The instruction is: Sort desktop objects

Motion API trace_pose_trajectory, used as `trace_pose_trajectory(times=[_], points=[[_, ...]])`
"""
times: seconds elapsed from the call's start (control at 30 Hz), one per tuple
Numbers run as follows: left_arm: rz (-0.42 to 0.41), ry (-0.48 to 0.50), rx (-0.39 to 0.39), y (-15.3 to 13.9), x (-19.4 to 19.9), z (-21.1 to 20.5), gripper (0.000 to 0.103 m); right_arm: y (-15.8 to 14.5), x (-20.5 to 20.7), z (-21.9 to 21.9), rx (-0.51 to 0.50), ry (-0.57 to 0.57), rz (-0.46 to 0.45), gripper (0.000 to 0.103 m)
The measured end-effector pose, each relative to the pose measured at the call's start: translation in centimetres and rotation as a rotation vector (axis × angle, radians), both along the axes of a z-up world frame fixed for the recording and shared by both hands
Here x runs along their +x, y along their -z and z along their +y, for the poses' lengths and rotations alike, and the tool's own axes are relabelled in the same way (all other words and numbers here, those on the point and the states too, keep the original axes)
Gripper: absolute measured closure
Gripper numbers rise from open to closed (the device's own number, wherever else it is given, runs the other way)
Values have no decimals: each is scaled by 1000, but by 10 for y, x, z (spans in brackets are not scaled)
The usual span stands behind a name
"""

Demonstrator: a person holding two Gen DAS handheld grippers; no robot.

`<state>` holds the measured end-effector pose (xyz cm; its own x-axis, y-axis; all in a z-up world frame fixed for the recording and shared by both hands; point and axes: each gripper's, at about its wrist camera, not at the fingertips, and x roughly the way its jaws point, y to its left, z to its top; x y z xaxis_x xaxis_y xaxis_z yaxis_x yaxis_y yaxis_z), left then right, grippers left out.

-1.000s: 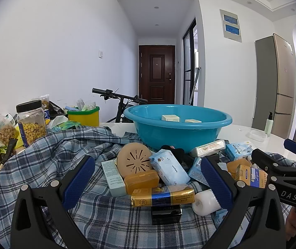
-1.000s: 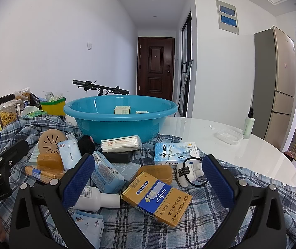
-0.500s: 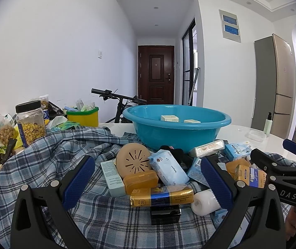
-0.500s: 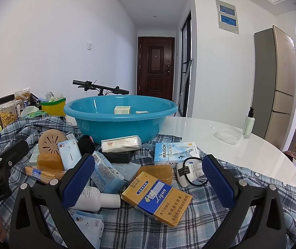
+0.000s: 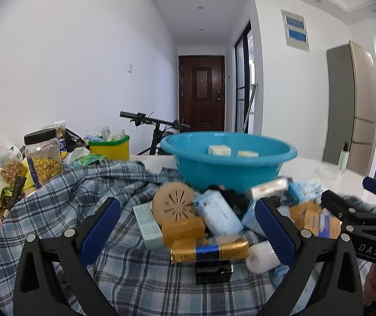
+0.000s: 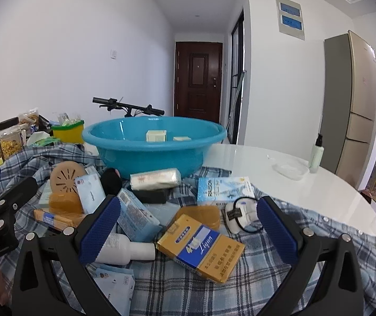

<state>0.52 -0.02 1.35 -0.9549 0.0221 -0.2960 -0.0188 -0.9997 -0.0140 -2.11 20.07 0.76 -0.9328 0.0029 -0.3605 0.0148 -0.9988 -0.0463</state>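
Two pale blocks (image 6: 156, 135) lie inside one blue basin (image 6: 153, 155), at 12 o'clock beyond the pile. One plaid cloth (image 6: 280, 284) carries the sortable clutter: one yellow-and-blue carton (image 6: 201, 247), one round tan disc (image 5: 173, 205), one gold-and-blue pack (image 5: 209, 248), one white bottle (image 6: 124, 250). White tabletop (image 6: 306, 184) lies bare at 2 o'clock. Left gripper (image 5: 188, 234) and right gripper (image 6: 188, 234) both gape wide, holding nothing.
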Motion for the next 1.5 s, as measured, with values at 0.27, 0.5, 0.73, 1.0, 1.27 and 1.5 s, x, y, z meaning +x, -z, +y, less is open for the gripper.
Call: trace_pose_trajectory(times=[0.27, 0.5, 0.73, 1.0, 1.27, 1.5], points=[[-1, 15, 15, -64, 1, -10, 0, -62, 8, -5, 20, 2, 56, 0], [64, 6, 16, -118, -6, -14, 0, -121, 8, -12, 48, 1, 163, 0], [109, 19, 27, -143, 1, -13, 0, -146, 13, -19, 42, -10, 221, 0], [13, -8, 39, -136, -7, -14, 0, -140, 4, -17, 0, -26, 132, 0], [-182, 20, 7, -97, -30, -7, 0, -99, -17, -9, -46, -23, -63, 0], [-226, 40, -3, -81, -36, -2, 0, -82, -21, 0, -62, -6, -114, 0]])
